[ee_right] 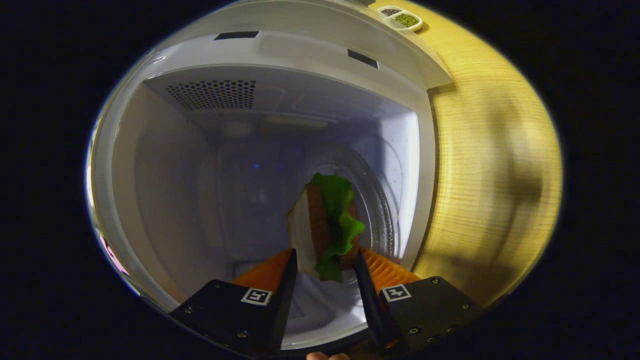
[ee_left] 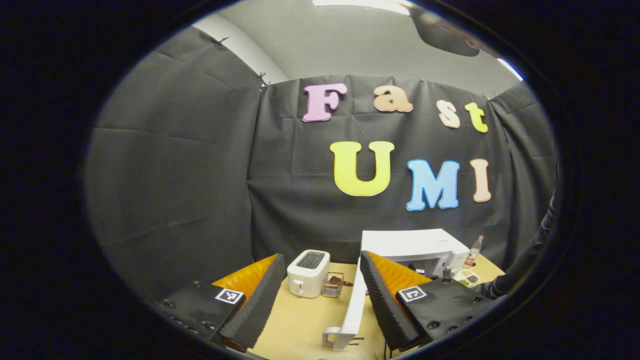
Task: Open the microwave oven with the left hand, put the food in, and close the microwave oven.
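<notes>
In the right gripper view my right gripper [ee_right: 325, 257] is shut on a sandwich [ee_right: 325, 220] of white bread, brown filling and green lettuce. It holds the sandwich inside the white microwave cavity [ee_right: 200, 165], in front of the glass turntable [ee_right: 386, 215]. In the left gripper view my left gripper [ee_left: 321, 257] stands open with nothing between its fingers, back from the white microwave [ee_left: 407, 243]. The microwave door [ee_left: 354, 307] is swung open toward me, its handle [ee_left: 331, 339] low between my fingers.
On the wooden table [ee_left: 300, 320] stand a white toaster [ee_left: 308, 272] and a small glass container [ee_left: 333, 285] left of the microwave. A bottle [ee_left: 475, 250] and a plate [ee_left: 467, 277] stand right of it, near a dark sleeve [ee_left: 522, 265]. A small dish [ee_right: 402, 17] sits beside the microwave.
</notes>
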`<state>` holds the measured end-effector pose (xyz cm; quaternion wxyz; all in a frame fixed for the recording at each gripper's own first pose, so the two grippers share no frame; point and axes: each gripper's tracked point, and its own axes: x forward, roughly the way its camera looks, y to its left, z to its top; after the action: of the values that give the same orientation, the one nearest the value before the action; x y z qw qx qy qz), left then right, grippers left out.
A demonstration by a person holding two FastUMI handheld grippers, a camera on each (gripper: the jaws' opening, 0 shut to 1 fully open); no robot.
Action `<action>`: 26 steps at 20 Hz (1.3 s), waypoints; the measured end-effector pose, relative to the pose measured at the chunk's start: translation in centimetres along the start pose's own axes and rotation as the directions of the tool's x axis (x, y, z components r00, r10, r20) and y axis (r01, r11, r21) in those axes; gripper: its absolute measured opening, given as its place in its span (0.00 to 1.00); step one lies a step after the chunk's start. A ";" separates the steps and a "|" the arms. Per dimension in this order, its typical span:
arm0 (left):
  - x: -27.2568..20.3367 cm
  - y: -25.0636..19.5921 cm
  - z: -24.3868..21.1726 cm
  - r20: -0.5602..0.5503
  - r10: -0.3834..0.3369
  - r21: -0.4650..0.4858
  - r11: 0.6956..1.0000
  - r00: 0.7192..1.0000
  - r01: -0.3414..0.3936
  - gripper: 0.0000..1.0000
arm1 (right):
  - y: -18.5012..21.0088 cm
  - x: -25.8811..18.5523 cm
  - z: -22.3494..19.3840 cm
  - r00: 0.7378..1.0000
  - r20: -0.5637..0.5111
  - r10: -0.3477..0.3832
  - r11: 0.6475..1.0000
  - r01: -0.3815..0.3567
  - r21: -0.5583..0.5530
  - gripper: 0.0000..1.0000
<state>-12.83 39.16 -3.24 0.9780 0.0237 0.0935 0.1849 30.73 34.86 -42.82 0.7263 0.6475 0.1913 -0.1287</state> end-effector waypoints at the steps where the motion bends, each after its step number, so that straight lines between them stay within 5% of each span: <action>1: 0.0 0.0 0.0 0.000 -0.004 -0.006 1.000 1.000 0.004 0.97 | 0.3 -0.3 -0.2 1.000 -0.004 0.006 1.000 -0.006 -0.008 0.75; 4: 0.0 -0.2 0.4 0.014 -0.019 -0.009 1.000 1.000 0.019 0.97 | 0.6 -1.8 0.1 1.000 -0.010 0.006 0.997 -0.006 -0.071 0.93; 11: 0.4 -2.9 1.1 0.056 -0.109 -0.035 0.993 0.993 0.111 0.97 | 1.1 -9.3 2.8 0.998 -0.054 0.034 0.958 -0.048 -0.283 0.94; 18: 1.3 -6.2 0.4 0.073 -0.212 -0.071 0.973 0.974 0.217 0.97 | 5.0 -20.9 9.6 0.991 -0.001 0.131 0.725 -0.096 -0.682 0.94; 23: 2.4 -9.1 0.0 0.094 -0.280 -0.070 0.955 0.955 0.287 0.97 | 9.5 -28.2 11.5 0.975 -0.030 0.218 0.536 -0.146 -0.832 0.94; 26: 3.3 -11.2 -0.6 0.093 -0.308 -0.067 0.947 0.947 0.314 0.97 | 11.9 -33.0 13.7 0.962 0.003 0.274 0.411 -0.115 -0.904 0.94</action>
<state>-5.92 30.00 -5.34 0.9981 -0.0236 0.0487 0.0307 7.94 20.84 -16.35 0.9802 0.1694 0.0982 0.0293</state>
